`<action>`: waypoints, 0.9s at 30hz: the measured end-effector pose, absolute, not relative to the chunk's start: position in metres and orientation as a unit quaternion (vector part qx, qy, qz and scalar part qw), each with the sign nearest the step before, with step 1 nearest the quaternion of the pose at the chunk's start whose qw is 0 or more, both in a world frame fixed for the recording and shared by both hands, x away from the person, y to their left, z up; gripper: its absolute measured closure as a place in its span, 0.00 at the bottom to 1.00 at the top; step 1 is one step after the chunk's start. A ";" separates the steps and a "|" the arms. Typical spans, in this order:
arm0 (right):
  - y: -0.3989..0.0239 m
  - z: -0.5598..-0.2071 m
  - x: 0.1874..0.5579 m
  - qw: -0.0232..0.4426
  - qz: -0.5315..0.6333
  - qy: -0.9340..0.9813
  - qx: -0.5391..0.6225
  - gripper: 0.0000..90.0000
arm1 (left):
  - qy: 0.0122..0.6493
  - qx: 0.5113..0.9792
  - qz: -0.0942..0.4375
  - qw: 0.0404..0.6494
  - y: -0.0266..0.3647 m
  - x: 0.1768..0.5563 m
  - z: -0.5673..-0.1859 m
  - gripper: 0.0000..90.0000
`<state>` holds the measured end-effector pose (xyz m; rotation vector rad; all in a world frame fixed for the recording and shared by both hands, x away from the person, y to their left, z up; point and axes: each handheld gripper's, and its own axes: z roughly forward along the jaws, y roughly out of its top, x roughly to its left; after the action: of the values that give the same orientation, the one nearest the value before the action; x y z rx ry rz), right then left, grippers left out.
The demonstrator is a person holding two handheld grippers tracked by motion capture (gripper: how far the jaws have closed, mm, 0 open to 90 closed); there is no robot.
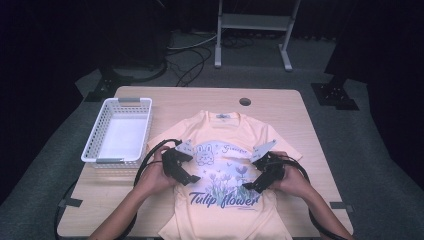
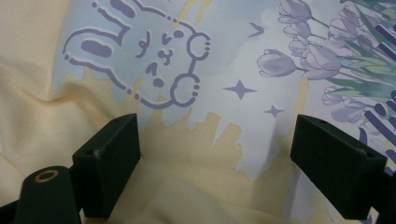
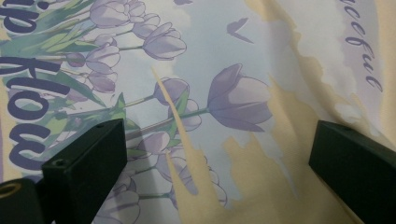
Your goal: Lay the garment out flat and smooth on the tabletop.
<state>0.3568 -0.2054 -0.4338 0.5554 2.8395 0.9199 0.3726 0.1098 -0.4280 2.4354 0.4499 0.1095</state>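
The shirt (image 1: 225, 170) lay flat on the counter (image 1: 280, 107). Both the left gripper (image 1: 192, 177) and right gripper (image 1: 248, 186) hovered wide open, empty; a shallow pinch might have bunched or missed the fabric.

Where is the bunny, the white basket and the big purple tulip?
bunny (image 2: 140, 60), left gripper view, on its face.
white basket (image 1: 92, 145), high view, on its left wall.
big purple tulip (image 3: 238, 98), right gripper view, on its bloom.

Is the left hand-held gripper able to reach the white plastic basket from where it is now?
Probably yes: the left hand-held gripper is open and holds nothing, and only bare wooden table separates it from the white plastic basket.
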 end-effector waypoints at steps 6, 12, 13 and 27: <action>-0.206 -0.434 0.367 0.055 0.306 0.932 0.186 0.04 | 0.174 0.930 0.042 0.322 0.109 0.384 -0.428 0.17; -0.207 -0.434 0.376 0.056 0.307 0.932 0.187 0.05 | 0.173 0.931 0.044 0.317 0.107 0.394 -0.427 0.17; -0.206 -0.434 0.377 0.056 0.307 0.932 0.187 0.05 | 0.175 0.931 0.044 0.317 0.107 0.395 -0.427 0.17; -0.208 -0.434 0.403 0.058 0.308 0.931 0.189 0.05 | 0.191 0.924 0.047 0.327 0.107 0.421 -0.428 0.17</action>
<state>0.4026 -0.2080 -0.4339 0.5727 2.8204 0.9344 0.4209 0.1068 -0.4276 2.4219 0.5012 0.1228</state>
